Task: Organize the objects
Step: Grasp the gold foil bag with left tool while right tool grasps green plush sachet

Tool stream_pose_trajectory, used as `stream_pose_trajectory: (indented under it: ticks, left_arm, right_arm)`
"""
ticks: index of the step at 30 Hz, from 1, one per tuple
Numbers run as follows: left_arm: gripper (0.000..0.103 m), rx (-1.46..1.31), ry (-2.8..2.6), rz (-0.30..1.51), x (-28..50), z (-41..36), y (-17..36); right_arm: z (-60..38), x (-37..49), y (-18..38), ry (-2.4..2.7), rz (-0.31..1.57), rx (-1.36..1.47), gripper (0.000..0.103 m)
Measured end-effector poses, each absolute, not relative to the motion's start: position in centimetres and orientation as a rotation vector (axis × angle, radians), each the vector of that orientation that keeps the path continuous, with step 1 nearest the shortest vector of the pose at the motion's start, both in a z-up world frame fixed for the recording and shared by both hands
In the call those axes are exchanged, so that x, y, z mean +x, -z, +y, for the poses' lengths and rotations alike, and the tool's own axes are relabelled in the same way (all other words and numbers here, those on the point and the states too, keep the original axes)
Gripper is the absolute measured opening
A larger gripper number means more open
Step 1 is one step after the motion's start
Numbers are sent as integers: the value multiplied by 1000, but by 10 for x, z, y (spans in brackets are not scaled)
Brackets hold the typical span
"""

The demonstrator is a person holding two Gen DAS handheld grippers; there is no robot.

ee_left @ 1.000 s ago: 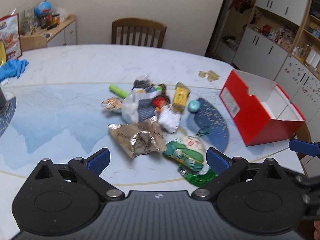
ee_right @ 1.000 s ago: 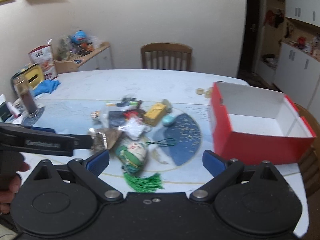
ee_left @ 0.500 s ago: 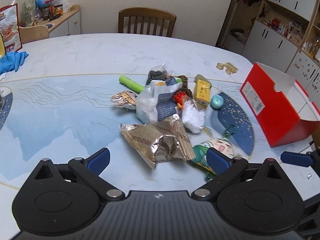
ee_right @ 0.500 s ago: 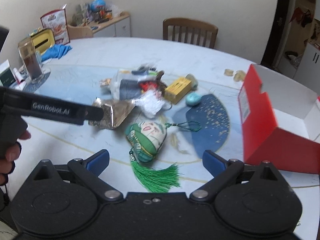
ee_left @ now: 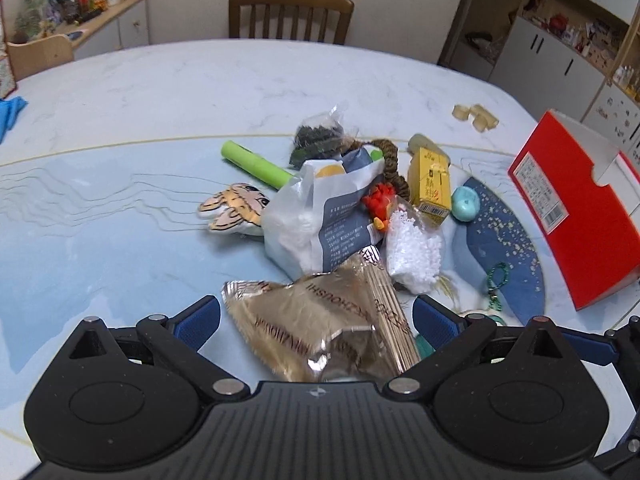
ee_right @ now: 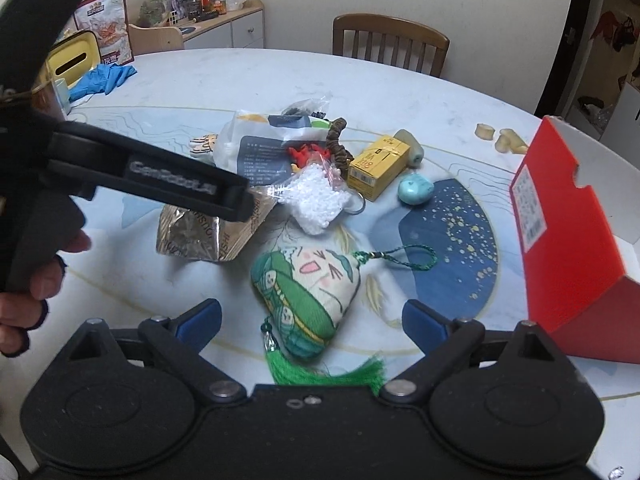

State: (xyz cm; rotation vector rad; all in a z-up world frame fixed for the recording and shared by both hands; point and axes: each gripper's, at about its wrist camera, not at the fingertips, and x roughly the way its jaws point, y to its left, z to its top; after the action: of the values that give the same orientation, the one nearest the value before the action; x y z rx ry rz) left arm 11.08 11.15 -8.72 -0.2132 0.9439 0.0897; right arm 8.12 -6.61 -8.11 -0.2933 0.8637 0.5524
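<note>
Both claws stand wide open and empty: I hold the left gripper [ee_left: 316, 316] low so its blue pads straddle the crinkled gold foil snack bag [ee_left: 320, 328], and the right gripper [ee_right: 312, 314] likewise brackets the green-and-white embroidered sachet with a green tassel [ee_right: 308, 296]. Each item lies at the near edge of the clutter pile, hence reachable without disturbing the rest. Beyond the sachet, at the right table edge, the open red cardboard box [ee_right: 576, 240] is, I judge, the destination.
</note>
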Motion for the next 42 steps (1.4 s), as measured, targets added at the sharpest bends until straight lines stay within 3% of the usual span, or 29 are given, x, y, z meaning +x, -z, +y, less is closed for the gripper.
stream_pose_trajectory:
  ticks: [10,16,19,21,24,32,42]
  left_arm:
    - [103,-221,-72,989,125,115,101]
    - [100,-197,-56,995,117,116,107]
    - [93,-178,-42,981,113,114,106]
    - [78,-173,-25,971,111,112,104]
    - [66,-176,-17,963,109,111,101]
    - [59,-181,-2,947,101,113,97]
    - [58,-222,36,936,79,110,72]
  right_arm:
    - [-61,107,96,-538,916,-240,92]
    - [-55,112,99,-554,930,-239,79]
    - [-53,112,99,-567,933,-242,74]
    - [-52,112,100,-572,938,-237,67]
    - [-52,113,98,-572,935,-234,62]
    - [-56,110,91,-573,928,-215,55]
    - [-84,95,62,-558,914,-164,55]
